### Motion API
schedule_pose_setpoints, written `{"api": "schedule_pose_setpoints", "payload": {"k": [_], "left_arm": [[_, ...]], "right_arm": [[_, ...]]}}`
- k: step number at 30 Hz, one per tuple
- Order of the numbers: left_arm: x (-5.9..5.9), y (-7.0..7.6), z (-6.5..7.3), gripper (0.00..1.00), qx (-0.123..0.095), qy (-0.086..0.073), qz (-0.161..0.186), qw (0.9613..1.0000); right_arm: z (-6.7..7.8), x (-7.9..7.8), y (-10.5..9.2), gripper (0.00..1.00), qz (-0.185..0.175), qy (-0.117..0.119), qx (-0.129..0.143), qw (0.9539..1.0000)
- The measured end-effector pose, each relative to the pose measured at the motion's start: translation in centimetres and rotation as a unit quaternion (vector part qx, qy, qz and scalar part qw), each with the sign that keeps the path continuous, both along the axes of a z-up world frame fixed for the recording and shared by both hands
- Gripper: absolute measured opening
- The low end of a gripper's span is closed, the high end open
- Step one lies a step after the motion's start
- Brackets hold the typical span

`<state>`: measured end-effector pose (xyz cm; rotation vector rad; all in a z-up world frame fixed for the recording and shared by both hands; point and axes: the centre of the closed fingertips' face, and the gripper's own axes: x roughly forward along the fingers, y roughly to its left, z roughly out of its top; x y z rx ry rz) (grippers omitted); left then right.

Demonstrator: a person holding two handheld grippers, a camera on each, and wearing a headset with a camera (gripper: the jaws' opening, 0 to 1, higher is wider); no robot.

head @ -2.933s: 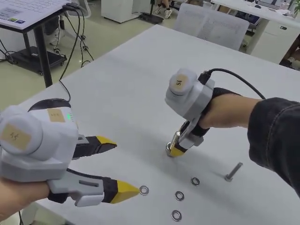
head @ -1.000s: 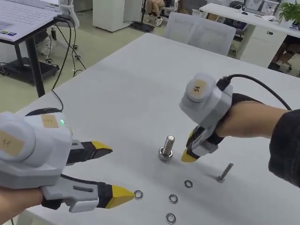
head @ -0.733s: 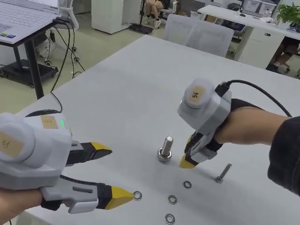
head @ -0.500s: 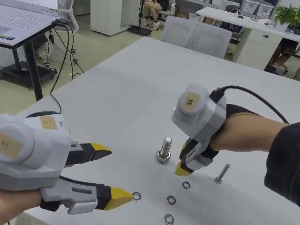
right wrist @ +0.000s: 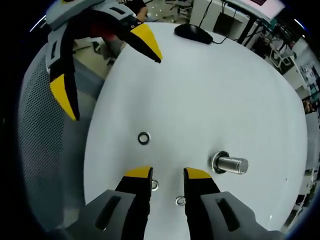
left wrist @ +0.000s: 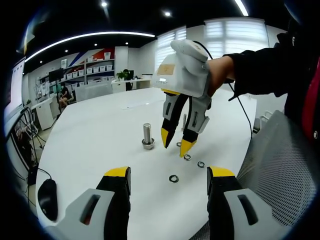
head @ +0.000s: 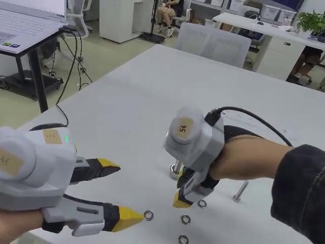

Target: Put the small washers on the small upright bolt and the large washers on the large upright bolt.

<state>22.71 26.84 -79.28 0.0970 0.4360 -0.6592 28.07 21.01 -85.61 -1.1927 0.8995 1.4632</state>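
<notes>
From the head view, poised with the right gripper [head: 182, 201], jaws slightly apart, over loose washers [head: 186, 219] on the counter [head: 127, 101] by the large bolt [head: 175, 170]; small bolt [head: 239, 191] apparently lying flat, so unfit for stacking. From the left gripper view, waiting with the left gripper [left wrist: 170, 172], jaws wide apart, holding nothing. From the right gripper view, set to close on a flat washer [right wrist: 154, 185] just inside one jaw, likely to skid or slip free.
</notes>
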Motion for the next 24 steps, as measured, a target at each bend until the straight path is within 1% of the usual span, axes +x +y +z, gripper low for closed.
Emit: {"api": "schedule_pose_setpoints", "payload": {"k": [8,18,24], "left_arm": [[-0.4,0.1,0.0,0.61,0.001,0.001,0.002,1.0],[-0.7,0.1,0.2,0.6,0.001,0.001,0.005,1.0],[-0.8,0.2,0.2,0.6,0.001,0.001,0.006,1.0]], "right_arm": [[-0.6,-1.8,1.0,0.26,0.024,0.007,-0.006,0.9997],[-1.5,-3.5,2.0,0.25,0.05,0.017,-0.01,0.9986],[-1.9,-3.9,2.3,0.24,0.056,0.02,-0.013,0.9981]]}}
